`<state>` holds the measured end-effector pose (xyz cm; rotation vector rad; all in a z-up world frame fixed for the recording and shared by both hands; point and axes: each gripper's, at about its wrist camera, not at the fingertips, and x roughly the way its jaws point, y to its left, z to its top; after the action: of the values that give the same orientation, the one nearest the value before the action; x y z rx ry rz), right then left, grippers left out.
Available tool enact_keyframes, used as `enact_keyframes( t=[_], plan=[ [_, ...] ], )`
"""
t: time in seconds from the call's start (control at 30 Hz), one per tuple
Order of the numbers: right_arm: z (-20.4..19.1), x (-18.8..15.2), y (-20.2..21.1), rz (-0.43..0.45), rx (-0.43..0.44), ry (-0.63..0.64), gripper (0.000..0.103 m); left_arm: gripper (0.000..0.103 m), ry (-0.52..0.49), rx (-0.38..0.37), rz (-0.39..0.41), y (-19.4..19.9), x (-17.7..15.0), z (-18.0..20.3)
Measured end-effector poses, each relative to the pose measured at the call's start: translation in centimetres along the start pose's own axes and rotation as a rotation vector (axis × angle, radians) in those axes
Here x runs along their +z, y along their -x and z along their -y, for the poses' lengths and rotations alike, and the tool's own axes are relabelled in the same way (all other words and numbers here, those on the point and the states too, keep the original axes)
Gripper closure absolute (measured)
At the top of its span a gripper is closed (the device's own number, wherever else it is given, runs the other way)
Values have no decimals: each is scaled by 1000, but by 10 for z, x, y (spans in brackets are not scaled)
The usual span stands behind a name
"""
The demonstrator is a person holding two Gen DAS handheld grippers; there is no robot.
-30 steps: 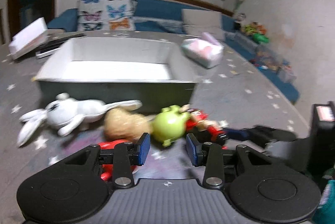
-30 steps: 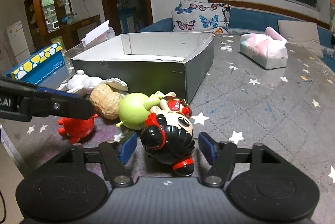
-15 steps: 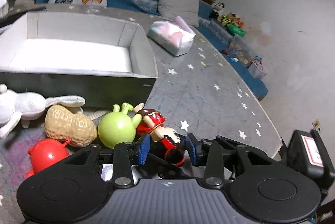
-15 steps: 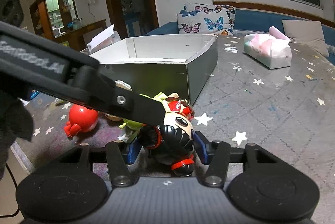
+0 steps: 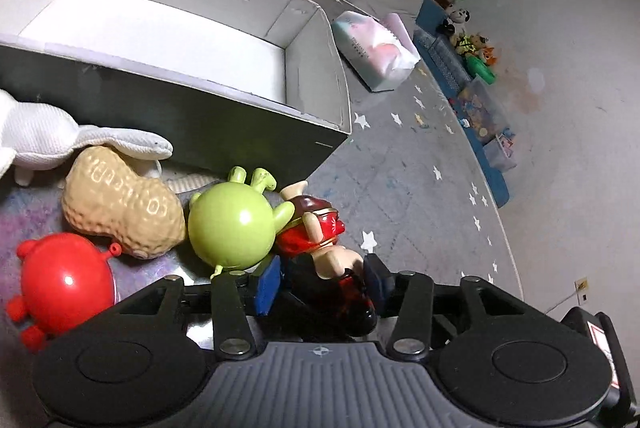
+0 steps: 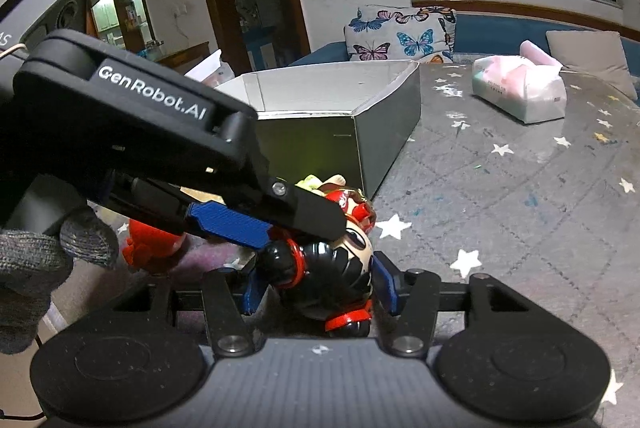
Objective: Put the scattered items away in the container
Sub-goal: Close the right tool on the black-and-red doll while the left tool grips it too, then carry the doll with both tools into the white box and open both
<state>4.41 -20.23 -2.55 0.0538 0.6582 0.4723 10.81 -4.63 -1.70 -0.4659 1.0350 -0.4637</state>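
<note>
Clearly task only starts: box (image 5: 312, 84) on worktop (image 5: 420, 188) holds nothing. Doll (image 6: 328, 264) lies near box's front corner, both claws around it. Right claw (image 6: 320, 288) pads touch doll's head, seem clamped. Left claw (image 5: 320, 276) pads beside doll's body; gripping or not, cannot tell. Green toy (image 5: 230, 220), peanut (image 5: 120, 208), red toy (image 5: 64, 284), white plush (image 5: 44, 136) wait before box's front wall, outside.

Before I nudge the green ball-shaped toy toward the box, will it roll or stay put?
Probably it rolls: the green ball-shaped toy has a smooth, glossy, rounded body. Its short stalks on top and side nubs may make the roll wobble and stop short. It is wedged between the peanut toy and the red-and-black doll figure, so a push likely shifts those too.
</note>
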Motion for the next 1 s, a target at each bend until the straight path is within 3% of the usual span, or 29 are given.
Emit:
enact_keyframes(
  t=[0.27, 0.53, 0.77, 1.0],
  plan=[
    [-4, 3, 17, 25, -20, 34, 49, 56, -32, -14, 13, 7, -3, 13],
    [-14, 39, 42, 130, -55, 125, 49, 56, -80, -80, 124, 42, 18, 34],
    [-18, 90, 15, 174, -30, 191, 49, 56, -47, -77, 213, 57, 68, 23],
    [-13, 135, -43, 147, -3, 223, 49, 56, 38, -73, 237, 41, 121, -12]
  ],
)
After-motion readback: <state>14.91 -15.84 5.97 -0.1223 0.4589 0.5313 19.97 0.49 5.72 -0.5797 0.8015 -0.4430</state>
